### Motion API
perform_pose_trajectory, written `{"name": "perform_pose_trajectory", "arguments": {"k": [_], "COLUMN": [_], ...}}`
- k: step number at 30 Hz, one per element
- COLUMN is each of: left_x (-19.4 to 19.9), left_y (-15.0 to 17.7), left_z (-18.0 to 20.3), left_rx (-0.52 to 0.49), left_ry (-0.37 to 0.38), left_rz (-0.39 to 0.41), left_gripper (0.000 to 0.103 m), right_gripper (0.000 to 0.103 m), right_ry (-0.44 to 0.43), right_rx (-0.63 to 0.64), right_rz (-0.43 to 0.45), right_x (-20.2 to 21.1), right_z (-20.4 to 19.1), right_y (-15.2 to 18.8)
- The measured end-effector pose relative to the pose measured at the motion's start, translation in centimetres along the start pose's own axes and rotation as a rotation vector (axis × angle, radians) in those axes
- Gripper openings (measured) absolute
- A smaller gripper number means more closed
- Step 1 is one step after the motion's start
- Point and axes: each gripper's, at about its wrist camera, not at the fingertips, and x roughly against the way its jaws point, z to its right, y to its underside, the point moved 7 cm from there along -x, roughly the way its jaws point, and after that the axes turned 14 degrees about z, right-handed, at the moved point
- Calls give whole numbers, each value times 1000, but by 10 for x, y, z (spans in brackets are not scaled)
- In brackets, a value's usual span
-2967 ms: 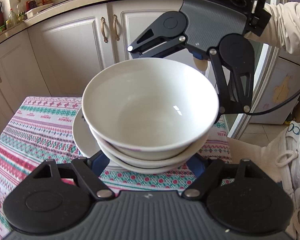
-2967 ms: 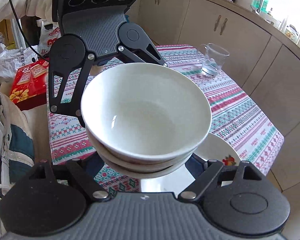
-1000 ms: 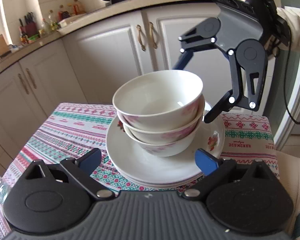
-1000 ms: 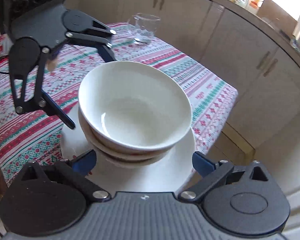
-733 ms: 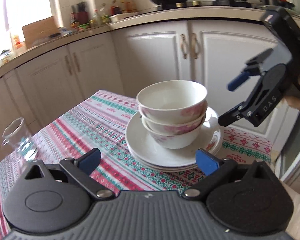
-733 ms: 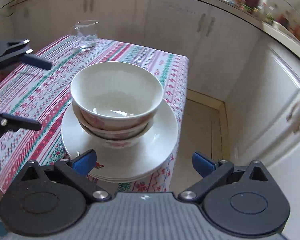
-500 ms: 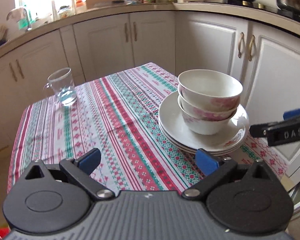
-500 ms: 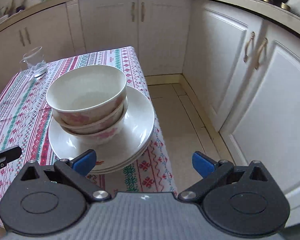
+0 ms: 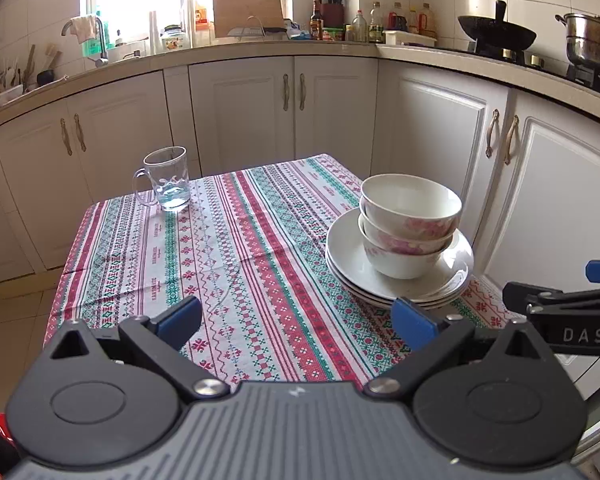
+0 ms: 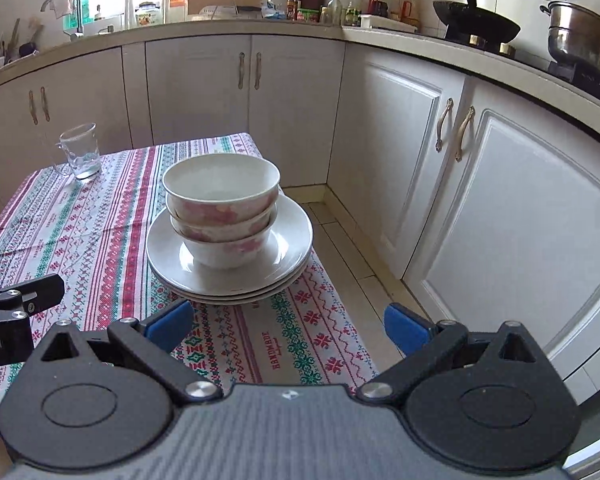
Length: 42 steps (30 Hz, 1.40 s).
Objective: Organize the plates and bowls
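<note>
Both my claws hang open and empty. The bowls (image 10: 222, 208) sit nested on the plates (image 10: 288, 248) at the worktop (image 9: 220, 248) corner, ahead-left of my right claw (image 10: 288, 326), the nearer one.

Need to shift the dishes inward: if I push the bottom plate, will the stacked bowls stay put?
Probably wobbly: three bowls sit nested high on the plates. Glazed surfaces likely slide. The stack sits near the table edge, so push gently.
</note>
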Motion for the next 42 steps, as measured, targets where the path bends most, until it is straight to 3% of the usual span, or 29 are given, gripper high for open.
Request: {"name": "perform_pose_trajectory", "arguments": {"k": [11,42], "left_x": [11,13], "left_y": [-10,-10], "left_z": [-2,2], "left_rx": [12,4], "left_ry": [-24,-40], "left_rz": [48,48], "left_gripper": [101,101], "right_gripper": [103,103], "right_ry": [-11,-20], "right_rx": [0,6], "right_rz": [67,90], "right_x": [19,21], "right_z": [-4,-6], "right_y": [-15,-17]}}
